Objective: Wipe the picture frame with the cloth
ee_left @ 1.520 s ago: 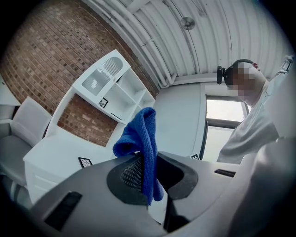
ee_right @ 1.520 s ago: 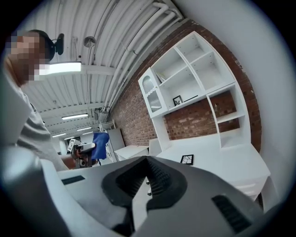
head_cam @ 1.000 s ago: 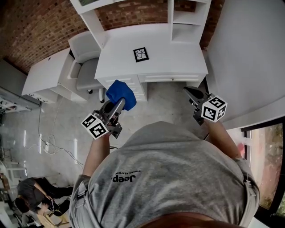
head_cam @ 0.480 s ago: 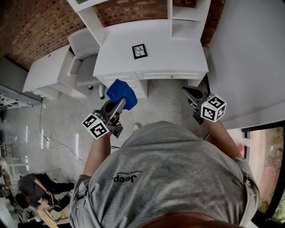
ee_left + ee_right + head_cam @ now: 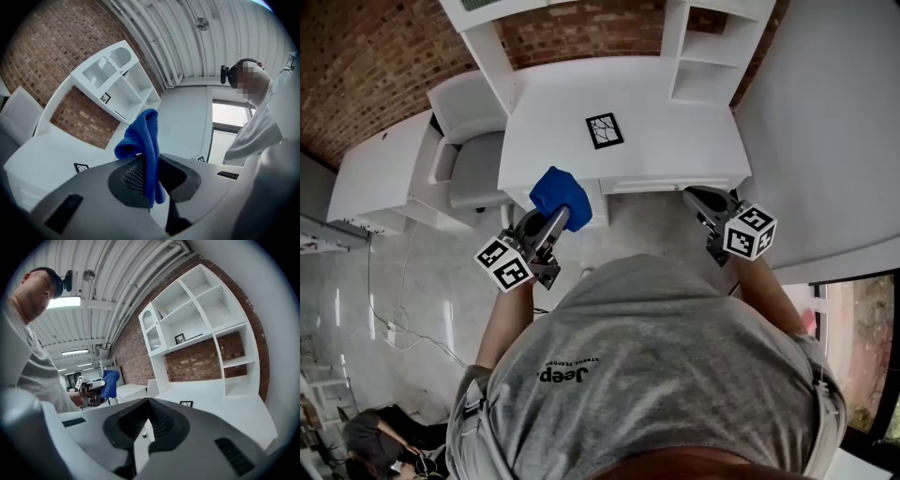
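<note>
Left claw (image 5: pixel 555 219) pinches my blue cloth (image 5: pixel 562 195).
My right claw (image 5: pixel 696 195) is closed, empty; picture frame (image 5: pixel 605 130) lies on the white desk (image 5: pixel 553 103).

Grey short-sleeved T-shirt (image 5: pixel 675 356) with dark chest lettering (image 5: pixel 558 376)

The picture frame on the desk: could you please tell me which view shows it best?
The head view: the picture frame sits on the white desk, its whole face visible from above. Both gripper views show it only small and at a shallow angle.
</note>
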Available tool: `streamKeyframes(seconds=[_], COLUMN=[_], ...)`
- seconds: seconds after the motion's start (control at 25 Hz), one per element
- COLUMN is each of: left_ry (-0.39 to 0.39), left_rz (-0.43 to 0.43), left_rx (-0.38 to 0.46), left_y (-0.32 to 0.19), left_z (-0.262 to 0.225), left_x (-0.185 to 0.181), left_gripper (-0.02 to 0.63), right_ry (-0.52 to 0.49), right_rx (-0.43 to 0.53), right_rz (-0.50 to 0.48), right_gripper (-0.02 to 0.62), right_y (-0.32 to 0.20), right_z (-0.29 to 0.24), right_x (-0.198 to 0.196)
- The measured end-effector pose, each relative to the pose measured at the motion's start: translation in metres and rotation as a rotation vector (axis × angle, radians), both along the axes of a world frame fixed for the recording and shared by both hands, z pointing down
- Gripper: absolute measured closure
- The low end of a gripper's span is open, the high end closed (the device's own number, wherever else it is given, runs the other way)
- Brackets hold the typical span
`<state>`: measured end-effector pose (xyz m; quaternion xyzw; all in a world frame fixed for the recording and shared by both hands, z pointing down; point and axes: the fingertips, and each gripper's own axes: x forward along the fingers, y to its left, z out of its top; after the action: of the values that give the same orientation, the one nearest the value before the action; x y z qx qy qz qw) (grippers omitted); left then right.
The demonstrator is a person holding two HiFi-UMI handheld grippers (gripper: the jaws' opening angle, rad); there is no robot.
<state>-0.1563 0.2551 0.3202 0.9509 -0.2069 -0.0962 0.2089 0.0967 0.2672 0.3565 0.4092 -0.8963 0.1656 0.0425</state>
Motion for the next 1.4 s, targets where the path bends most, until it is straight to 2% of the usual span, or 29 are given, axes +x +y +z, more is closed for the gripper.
streamKeyframes(seconds=[0.24, 0.4, 0.72, 0.92, 1.12, 1.24, 1.4], left_ry=[-0.021, -0.03, -0.049, -0.071, -0.12, -0.132, -0.135], left_rz=[0.055, 0.081, 0.125, 0.126, 0.093, 0.035, -0.074], left_rx=[0.001, -0.033, -0.089, -0.147, -0.169, -0.182, -0.253], left_y=[-0.083, -0.128, -0.182, -0.207, -0.231, -0.253, -0.286], left_z=[-0.007, 0.001, 0.03, 0.046, 0.062, 0.072, 0.087], left_x=[-0.062, -0.093, -0.102, -0.083, -0.038, -0.007, 0.027], left_gripper=[0.546, 0.546, 0.546, 0.546, 0.546, 0.546, 0.546], right_ry=[0.035, 0.089, 0.162, 0.182, 0.163, 0.159, 0.135], right_rx=[-0.014, -0.041, -0.141, -0.184, -0.193, -0.187, -0.207], right_rz=[0.056, 0.07, 0.074, 0.042, -0.035, -0.117, -0.229], right_gripper=[0.578, 0.578, 0.578, 0.578, 0.577, 0.577, 0.577], right_y=[-0.072, -0.109, -0.158, -0.187, -0.217, -0.242, -0.28], right_z=[-0.012, -0.005, 0.034, 0.058, 0.085, 0.105, 0.123], right_x=[-0.057, -0.083, -0.089, -0.075, -0.043, -0.021, 0.002])
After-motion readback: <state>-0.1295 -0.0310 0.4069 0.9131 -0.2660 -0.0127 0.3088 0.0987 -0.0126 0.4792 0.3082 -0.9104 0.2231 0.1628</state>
